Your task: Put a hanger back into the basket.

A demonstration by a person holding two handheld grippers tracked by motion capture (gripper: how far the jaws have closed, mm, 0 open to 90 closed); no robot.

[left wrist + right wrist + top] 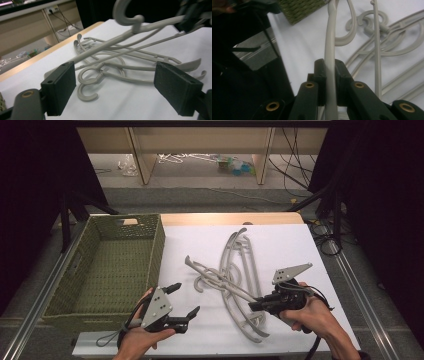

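Note:
Several grey plastic hangers (243, 251) lie tangled in the middle of a white board (285, 245). My right gripper (256, 305) is shut on the arm of one grey hanger (232, 289), which slants off to the upper left. In the right gripper view the jaws (329, 72) pinch that hanger arm (330, 37) between the pads. My left gripper (184, 299) is open near the board's front left with nothing between its fingers. In the left gripper view its gap (117, 87) faces the pile (112, 62), and the held hanger (140, 25) is raised above it.
A green woven basket (156, 250) stands left of the board, its inside bare. Beyond the board is the table's wooden far edge (225, 218), then floor with cables and shelving legs. Metal rails run along both table sides.

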